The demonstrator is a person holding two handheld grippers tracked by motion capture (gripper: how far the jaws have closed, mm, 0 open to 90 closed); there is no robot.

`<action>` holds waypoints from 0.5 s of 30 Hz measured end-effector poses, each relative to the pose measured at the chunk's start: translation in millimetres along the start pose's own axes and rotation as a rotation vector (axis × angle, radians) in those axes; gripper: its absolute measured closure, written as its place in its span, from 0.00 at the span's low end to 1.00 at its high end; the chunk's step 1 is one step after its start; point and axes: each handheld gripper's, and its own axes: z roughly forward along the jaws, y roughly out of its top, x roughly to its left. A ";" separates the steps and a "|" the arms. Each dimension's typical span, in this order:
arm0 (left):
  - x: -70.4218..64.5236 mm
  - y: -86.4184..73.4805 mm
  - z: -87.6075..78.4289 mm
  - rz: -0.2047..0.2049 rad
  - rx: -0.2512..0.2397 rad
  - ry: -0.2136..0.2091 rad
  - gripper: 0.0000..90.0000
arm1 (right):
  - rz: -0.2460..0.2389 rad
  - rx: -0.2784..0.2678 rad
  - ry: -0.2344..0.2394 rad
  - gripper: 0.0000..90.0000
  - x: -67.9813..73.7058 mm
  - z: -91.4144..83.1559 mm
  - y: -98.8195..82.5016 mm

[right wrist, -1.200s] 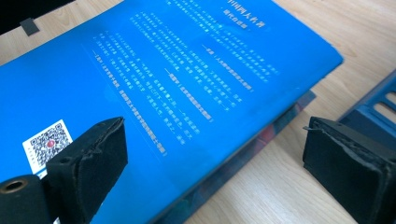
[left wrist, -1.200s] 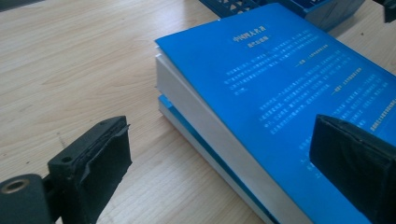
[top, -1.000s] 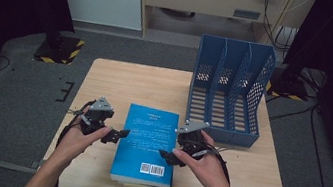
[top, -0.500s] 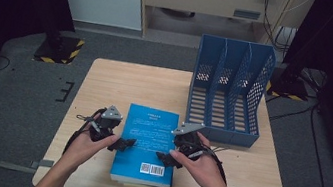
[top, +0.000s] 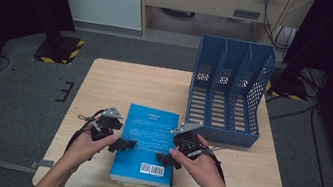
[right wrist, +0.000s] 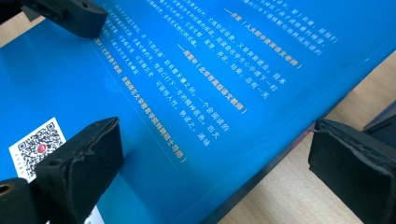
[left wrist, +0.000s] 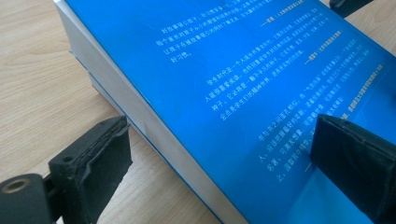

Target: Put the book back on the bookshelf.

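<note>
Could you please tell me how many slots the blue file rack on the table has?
3, side by side in the file rack at the table's far right: left, middle and right slot, all empty as far as shows.

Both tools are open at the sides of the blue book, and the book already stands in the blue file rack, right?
Not quite. The blue book lies flat on the table, left of the file rack, as the high view shows. The left tool and right tool are indeed open at its sides.

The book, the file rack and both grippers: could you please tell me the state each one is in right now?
Book: closed, lying flat on the table, back cover up.
File rack: upright, compartments empty.
Left gripper: open, jaws straddling the book's left edge, one over the cover.
Right gripper: open, jaws straddling the book's right edge.
</note>
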 end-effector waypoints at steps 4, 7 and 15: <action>0.9 0.7 3.3 -0.014 0.006 -0.023 0.04 | 0.033 0.015 0.030 0.01 -4.2 3.5 0.3; 1.4 0.2 4.6 -0.022 0.005 -0.040 0.04 | 0.054 0.013 0.051 0.01 -6.8 4.9 -0.9; 6.5 -2.9 8.7 -0.054 -0.005 -0.084 0.02 | 0.117 -0.010 0.125 0.00 -15.8 9.9 -6.9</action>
